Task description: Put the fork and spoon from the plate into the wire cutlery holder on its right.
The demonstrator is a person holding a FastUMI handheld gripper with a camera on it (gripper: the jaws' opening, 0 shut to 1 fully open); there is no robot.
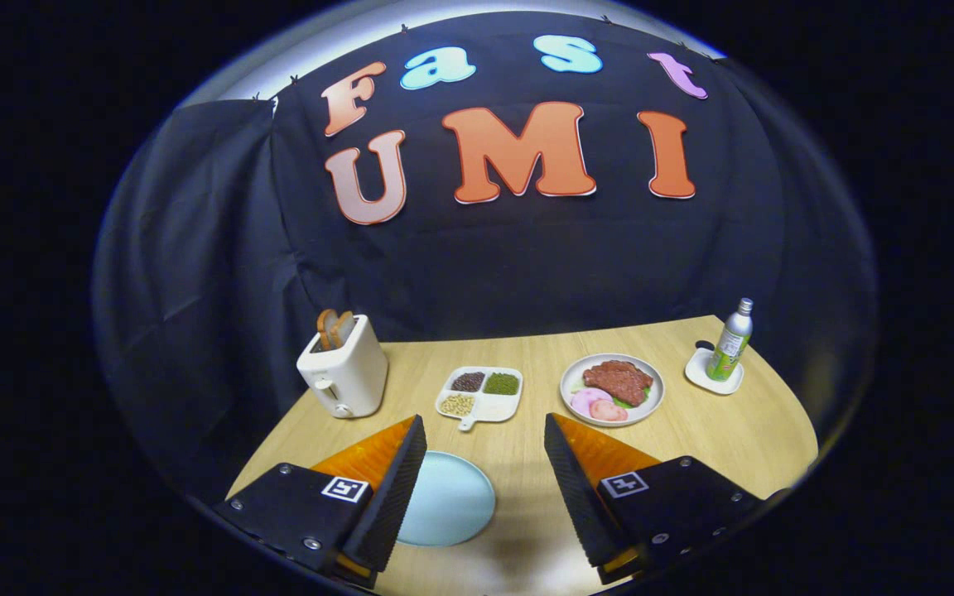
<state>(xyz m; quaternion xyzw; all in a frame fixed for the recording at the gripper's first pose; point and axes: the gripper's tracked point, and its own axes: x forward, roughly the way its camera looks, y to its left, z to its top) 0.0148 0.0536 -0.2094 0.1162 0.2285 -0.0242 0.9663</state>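
The gripper [485, 430] hangs above the near edge of the wooden table [734, 430] with its two fingers spread wide apart and nothing between them. Under the left finger, partly covered by it, lies a pale blue plate [454, 501], close to the near edge; I cannot see a fork or a spoon on the part that is visible. Beyond the fingers, in the middle of the table, stands a white divided tray [503, 406] with beans and grains in its compartments. To the right of it is a round plate with meat [612, 389]. At the far left corner stands a white toaster [346, 371] with bread slices in it. Near the far right corner a bottle [729, 341] stands upright on a small white coaster [702, 372].
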